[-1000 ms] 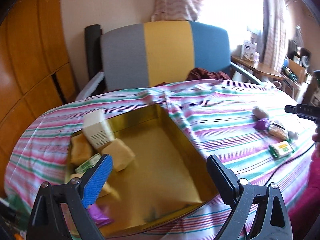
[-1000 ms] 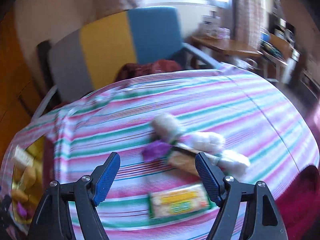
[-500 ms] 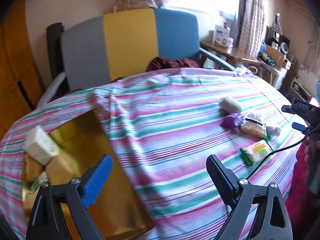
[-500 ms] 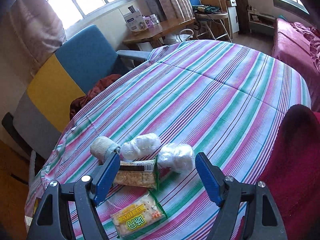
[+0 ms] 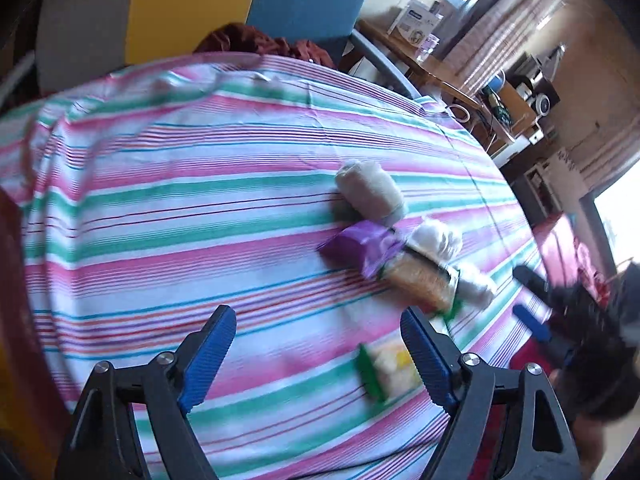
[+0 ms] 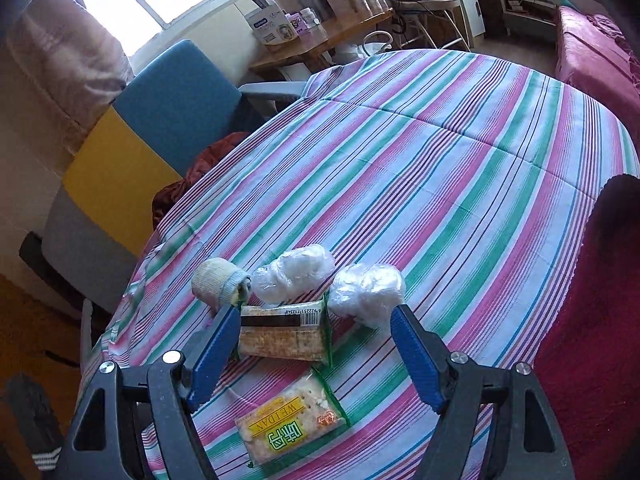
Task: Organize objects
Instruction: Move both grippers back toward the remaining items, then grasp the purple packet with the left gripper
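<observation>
A cluster of snacks lies on the striped tablecloth: a beige roll, two white plastic-wrapped balls, a barcode cracker packet and a yellow-green cracker packet. In the left wrist view a purple packet also lies beside the roll. My right gripper hovers open over the barcode packet, its pads apart from it. Short of the cluster, my left gripper has its jaws closing with nothing between them. The right gripper shows blurred at the right.
A chair with a grey, yellow and blue back stands behind the table, a dark red cloth on its seat. A wooden side table with boxes is beyond. Dark red fabric covers the table's near right edge.
The left wrist view has swung right, from the gold box to the snack cluster, and its jaws stand narrower. The right gripper rolled and dropped over the snacks, then held still.
</observation>
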A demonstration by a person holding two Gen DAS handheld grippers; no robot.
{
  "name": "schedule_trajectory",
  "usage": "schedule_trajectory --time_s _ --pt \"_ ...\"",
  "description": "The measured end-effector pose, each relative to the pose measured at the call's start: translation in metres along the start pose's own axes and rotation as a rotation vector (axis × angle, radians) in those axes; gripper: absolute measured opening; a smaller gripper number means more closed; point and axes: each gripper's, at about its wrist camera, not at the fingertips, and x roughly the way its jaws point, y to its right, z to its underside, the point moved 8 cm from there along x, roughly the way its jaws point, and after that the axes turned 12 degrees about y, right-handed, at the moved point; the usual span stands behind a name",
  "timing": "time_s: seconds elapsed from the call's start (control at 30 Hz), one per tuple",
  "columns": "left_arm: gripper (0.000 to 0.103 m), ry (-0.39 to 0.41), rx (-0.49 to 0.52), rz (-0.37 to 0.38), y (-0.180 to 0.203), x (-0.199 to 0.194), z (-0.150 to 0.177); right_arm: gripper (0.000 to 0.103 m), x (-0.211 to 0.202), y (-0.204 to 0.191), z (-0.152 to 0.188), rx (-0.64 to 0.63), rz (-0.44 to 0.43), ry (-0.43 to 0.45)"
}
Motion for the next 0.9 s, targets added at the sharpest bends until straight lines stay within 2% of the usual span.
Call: schedule_trajectory --time_s 0.2,0.4,0.5,0.53,0.67,0.73,0.8,0.83,0.9 --pt "0.084 -0.076 -0.142 0.019 0.015 0.052 -0.022 0.079 0.006 -0.001 0.005 0.011 -0.023 -0.037" --pt "0.084 -0.152 -0.232 -0.033 0.012 0.1 -0.027 0.079 0.006 -0.002 0.004 0.022 -0.049 -0.043" --pt "0.084 -0.139 -0.15 -0.075 0.019 0.108 -0.029 0.079 0.005 0.0 0.003 0.035 -0.058 -0.047" --pt "0.081 -0.138 -0.118 -0.081 0.023 0.108 -0.029 0.079 0.005 0.0 0.003 0.037 -0.06 -0.048" --pt "0.066 -0.132 0.004 -0.085 0.023 0.102 -0.018 0.079 0.006 0.0 0.004 0.046 -0.065 -0.055" --pt "0.052 -0.128 0.064 -0.081 0.019 0.094 -0.012 0.079 0.006 0.0 0.004 0.048 -0.068 -0.057" --pt "0.043 -0.127 0.103 -0.075 0.013 0.085 -0.005 0.079 0.006 0.0 0.004 0.045 -0.065 -0.055" --pt "0.04 -0.127 0.118 -0.069 0.009 0.082 -0.002 0.079 0.006 0.0 0.004 0.044 -0.063 -0.054" --pt "0.041 -0.123 0.143 -0.053 0.004 0.076 0.001 0.079 0.006 0.001 0.004 0.045 -0.055 -0.053"
